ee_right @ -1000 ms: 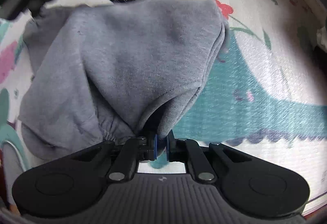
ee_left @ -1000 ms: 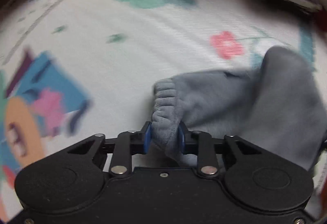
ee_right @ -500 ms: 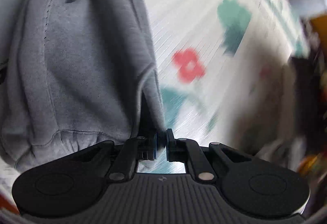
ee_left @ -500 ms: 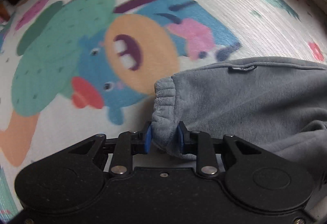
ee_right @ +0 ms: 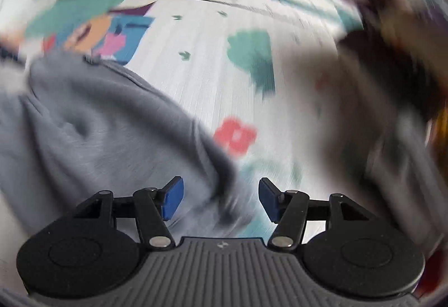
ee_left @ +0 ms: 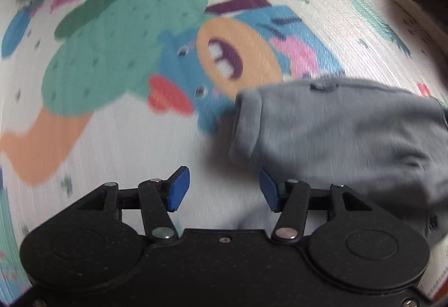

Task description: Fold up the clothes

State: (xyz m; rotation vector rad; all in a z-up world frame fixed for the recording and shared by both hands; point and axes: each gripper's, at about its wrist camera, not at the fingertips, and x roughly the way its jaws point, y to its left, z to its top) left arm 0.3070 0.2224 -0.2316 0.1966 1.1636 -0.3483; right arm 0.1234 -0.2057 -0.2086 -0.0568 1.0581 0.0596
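Grey garment (ee_left: 344,136) is lying on the patterned mat (ee_left: 140,155), sitting at two o'clock of the left gripper (ee_left: 222,189) and ten o'clock of the right gripper (ee_right: 221,200). Both grippers are hovering spread apart, gripping nothing.

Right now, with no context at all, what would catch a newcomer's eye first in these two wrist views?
The gray sweatpants lie crumpled on the cartoon play mat, ahead and right of the left gripper, whose blue pads stand wide apart with nothing between them. Next is the mat's big blue, orange-faced cartoon creature just beyond the garment. The right gripper is open too, over the pants' edge.
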